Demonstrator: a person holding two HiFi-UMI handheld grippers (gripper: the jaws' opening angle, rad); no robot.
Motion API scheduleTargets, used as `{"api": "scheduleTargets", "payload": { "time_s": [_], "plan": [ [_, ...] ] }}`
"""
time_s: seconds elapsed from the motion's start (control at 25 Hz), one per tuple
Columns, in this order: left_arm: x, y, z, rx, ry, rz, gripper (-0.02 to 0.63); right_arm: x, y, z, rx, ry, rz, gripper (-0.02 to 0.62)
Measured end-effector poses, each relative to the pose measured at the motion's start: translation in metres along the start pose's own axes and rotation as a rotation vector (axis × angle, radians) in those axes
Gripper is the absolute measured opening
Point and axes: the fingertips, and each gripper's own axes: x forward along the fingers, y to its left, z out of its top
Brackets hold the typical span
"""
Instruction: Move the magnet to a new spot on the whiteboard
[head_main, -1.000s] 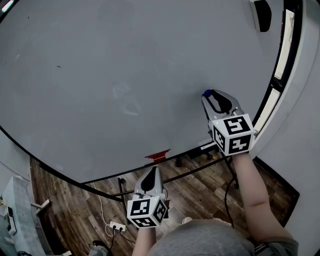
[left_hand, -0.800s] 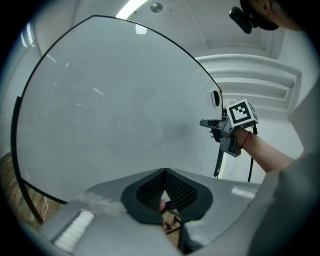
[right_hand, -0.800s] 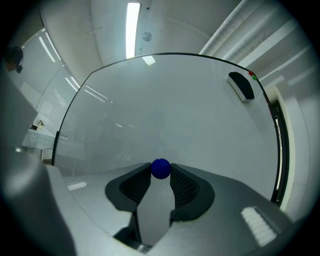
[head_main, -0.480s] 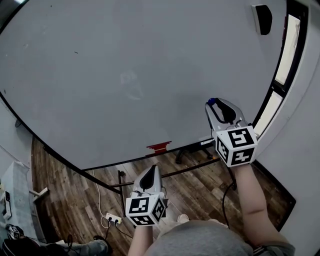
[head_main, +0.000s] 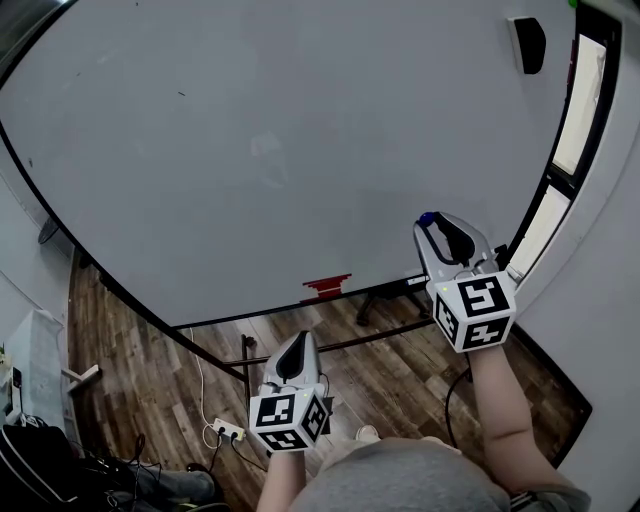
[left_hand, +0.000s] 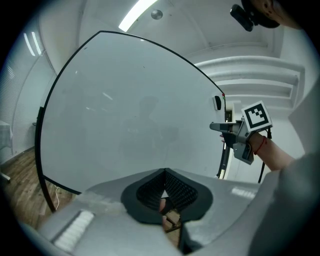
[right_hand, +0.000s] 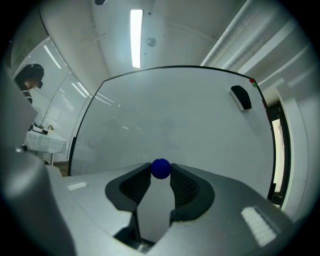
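In the right gripper view, a small blue ball magnet (right_hand: 160, 168) sits pinched between the tips of my right gripper (right_hand: 160, 173), which is shut on it. Seen from the head view, the right gripper (head_main: 430, 222) holds the magnet (head_main: 427, 217) at the lower right part of the whiteboard (head_main: 250, 150). I cannot tell whether the magnet touches the board. My left gripper (head_main: 303, 342) hangs lower, below the board's bottom edge. It is shut with nothing in it, its pads meeting at the tip (left_hand: 164, 172). The left gripper view also catches the right gripper (left_hand: 220, 127) in front of the whiteboard (left_hand: 125, 115).
A black eraser (head_main: 525, 30) clings to the board's top right corner. A red piece (head_main: 327, 287) sits on the bottom rim. The board's stand legs and a white power strip (head_main: 230, 430) lie on the wooden floor. A window (head_main: 570, 110) runs along the right wall.
The head view has shifted, so the board sits higher and further right in it. The right gripper stays at the board's lower right with the magnet. The left gripper has barely moved.
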Motion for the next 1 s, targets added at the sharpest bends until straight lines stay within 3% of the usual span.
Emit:
{"api": "scheduleTargets", "payload": {
  "time_s": [0.52, 1.0],
  "plan": [
    [-0.006, 0.023, 0.011, 0.007, -0.027, 0.039, 0.005, 0.018, 0.035, 0.012, -0.032, -0.020, 0.051, 0.123],
    [-0.026, 0.063, 0.011, -0.009, -0.034, 0.145, 0.005, 0.060, 0.099, 0.043, -0.059, -0.079, 0.178, 0.123]
  ]
}}
